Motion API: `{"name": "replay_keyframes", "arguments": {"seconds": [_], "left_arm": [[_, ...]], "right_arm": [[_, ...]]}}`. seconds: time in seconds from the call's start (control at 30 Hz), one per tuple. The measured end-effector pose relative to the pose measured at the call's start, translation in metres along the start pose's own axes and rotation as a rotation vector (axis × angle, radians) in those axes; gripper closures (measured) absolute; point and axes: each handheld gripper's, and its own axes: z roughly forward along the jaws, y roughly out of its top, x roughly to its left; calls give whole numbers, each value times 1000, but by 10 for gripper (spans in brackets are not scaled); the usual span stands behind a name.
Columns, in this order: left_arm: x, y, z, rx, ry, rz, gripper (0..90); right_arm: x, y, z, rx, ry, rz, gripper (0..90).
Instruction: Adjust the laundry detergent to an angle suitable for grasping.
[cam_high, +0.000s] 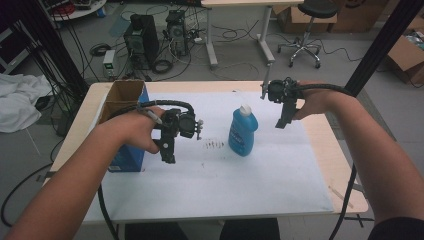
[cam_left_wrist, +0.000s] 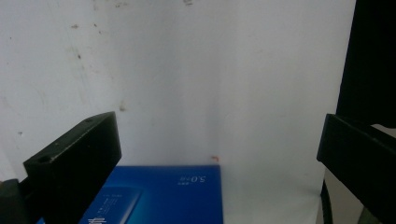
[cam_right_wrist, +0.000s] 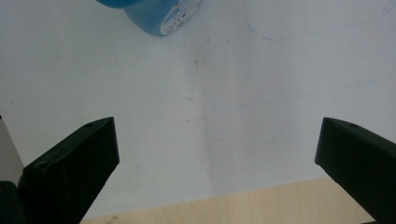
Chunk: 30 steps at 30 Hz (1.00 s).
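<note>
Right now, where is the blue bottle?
In the high view, the blue bottle stands upright mid-table on the white sheet, between the two tools, right of the open blue box.

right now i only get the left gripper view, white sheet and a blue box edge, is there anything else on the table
Observer: Yes, a blue bottle with a white cap stands mid-sheet.
Operator: where is the other hand
Observer: The right tongs hover beyond the bottle's right side, open and empty.
Operator: is the box shut
Observer: No, the blue box stands open-topped at the table's left edge, beside your left tongs.
</note>
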Motion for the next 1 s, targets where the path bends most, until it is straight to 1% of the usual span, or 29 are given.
{"name": "replay_keyframes", "arguments": {"seconds": [0.07, 0.1, 0.2, 0.23, 0.27, 0.3, 0.33, 0.37, 0.57, 0.73, 0.9, 1.0], "left_arm": [[-1, 0, 0, 1, 1, -1, 1], [-1, -1, -1, -16, 4, -3, 1], [-1, -2, -4, -23, -1, 1, 1], [0, -3, -5, -44, -4, 0, 1], [0, -3, -5, -44, -4, 0, 1], [1, -6, -7, -70, -3, -2, 1], [1, -6, -7, -70, -3, -2, 1], [0, -7, -8, -86, 0, -4, 1], [1, -9, -8, -86, -3, -13, 1], [1, -7, -8, -86, -9, -11, 1], [0, -5, -8, -86, 2, -12, 1], [0, -6, -9, -90, 1, -15, 1]], "right_arm": [[1, 0, -1, 2, -2, -3, 0], [1, -1, -2, 1, -1, 0, 0], [1, -1, -2, -5, -1, 2, 0], [0, -2, -3, -5, -1, 2, 0], [0, -2, -3, -5, -1, 2, 0], [0, -2, -3, -5, -6, 2, 0], [0, -2, -3, -5, -6, 2, 0], [0, -1, -3, -5, -10, 2, 0], [0, -2, -4, -12, -13, 3, 0], [0, -3, -2, -14, -11, 0, 0], [-1, -5, -1, -20, -8, 2, 0], [-1, -5, -2, -20, -8, 3, 0]]}}
